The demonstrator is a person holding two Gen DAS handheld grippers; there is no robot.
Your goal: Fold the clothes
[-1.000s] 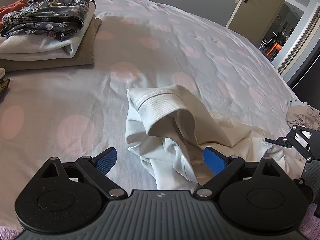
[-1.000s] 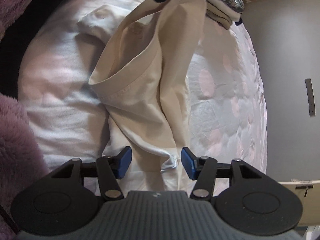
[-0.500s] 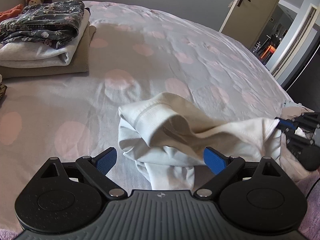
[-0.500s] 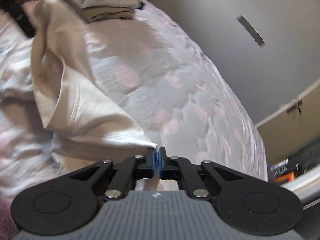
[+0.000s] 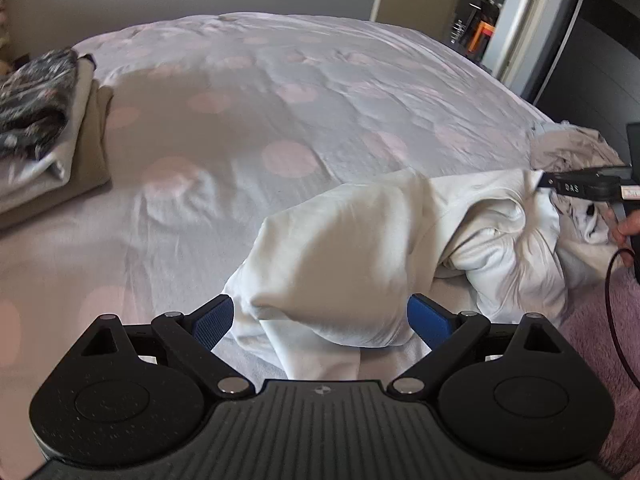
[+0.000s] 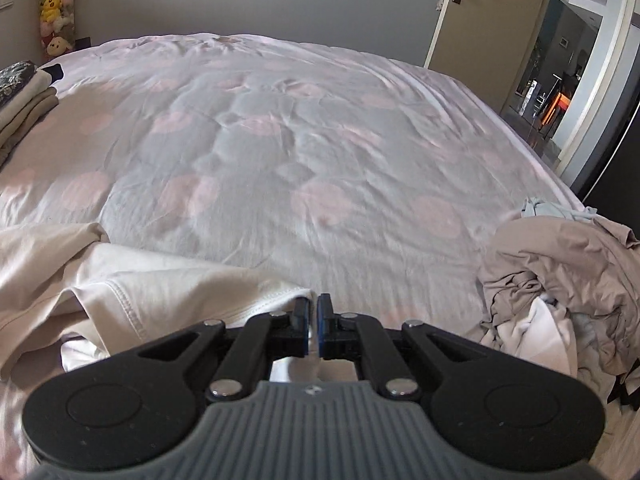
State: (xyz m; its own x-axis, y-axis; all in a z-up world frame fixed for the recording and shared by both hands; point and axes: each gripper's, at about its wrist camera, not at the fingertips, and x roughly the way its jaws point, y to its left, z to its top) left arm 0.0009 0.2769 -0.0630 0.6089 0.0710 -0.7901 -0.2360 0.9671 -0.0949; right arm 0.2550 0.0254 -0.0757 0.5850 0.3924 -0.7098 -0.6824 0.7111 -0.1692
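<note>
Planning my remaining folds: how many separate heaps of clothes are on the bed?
3. A folded stack at far left, the white shirt in front, pinched by the right claw, and a crumpled pile at right. Items within piles can't be counted.

The bed wears a pale grey cover with pink dots. On it: a cream garment, a beige crumpled heap, and a dark floral piece topping the folded stack.
</note>
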